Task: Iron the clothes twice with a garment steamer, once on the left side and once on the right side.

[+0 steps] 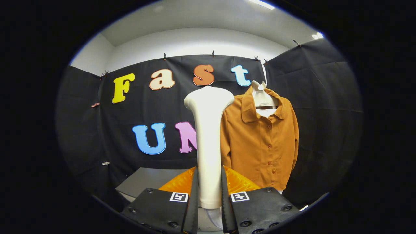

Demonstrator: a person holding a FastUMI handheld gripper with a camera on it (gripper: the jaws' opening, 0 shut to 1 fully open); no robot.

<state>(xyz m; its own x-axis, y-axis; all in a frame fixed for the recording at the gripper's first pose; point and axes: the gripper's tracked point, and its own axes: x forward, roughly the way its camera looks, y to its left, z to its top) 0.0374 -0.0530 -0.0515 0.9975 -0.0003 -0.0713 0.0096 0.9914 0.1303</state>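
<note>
While the gripper (209, 195) has its two fingers closed in against the white handle of the garment steamer (208, 136), one pressing on each side, the steamer stands upright between them with its broad head at the top, raised off the grey table (143, 182) seen beyond the fingers. Hanging on a white hanger (260, 94) against the black booth wall, the orange shirt (260, 143) is beyond the fingers and just to the right of the steamer, partly overlapped by it; steamer and cloth look apart, not touching. By my judgement the tool is picked up and the first pass has not yet begun. Next the head must be carried to one side of the shirt front and drawn along it, then the other. No container is in sight, so nothing to report there
</note>
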